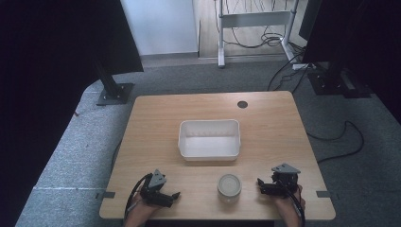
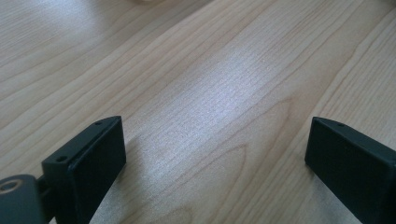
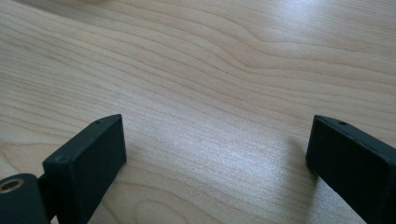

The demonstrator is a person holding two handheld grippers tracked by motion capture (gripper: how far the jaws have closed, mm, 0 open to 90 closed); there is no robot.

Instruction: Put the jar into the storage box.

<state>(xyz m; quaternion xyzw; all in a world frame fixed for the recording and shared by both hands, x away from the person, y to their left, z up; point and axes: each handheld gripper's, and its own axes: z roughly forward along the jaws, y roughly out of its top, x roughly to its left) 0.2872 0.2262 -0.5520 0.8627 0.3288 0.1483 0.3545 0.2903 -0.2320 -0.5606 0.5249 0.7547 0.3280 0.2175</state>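
My left claw (image 1: pixel 171 195) and right claw (image 1: pixel 263 185) rest low on the worktop (image 1: pixel 151 137) near its front edge, both spread wide and holding nothing. Between them stands the lidded jar (image 1: pixel 229 187). Farther off, mid-worktop, sits the white bin (image 1: pixel 209 139).

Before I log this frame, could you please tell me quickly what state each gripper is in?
Left gripper: open, holding nothing, jaws wide over bare table.
Right gripper: open, holding nothing, near the jar.
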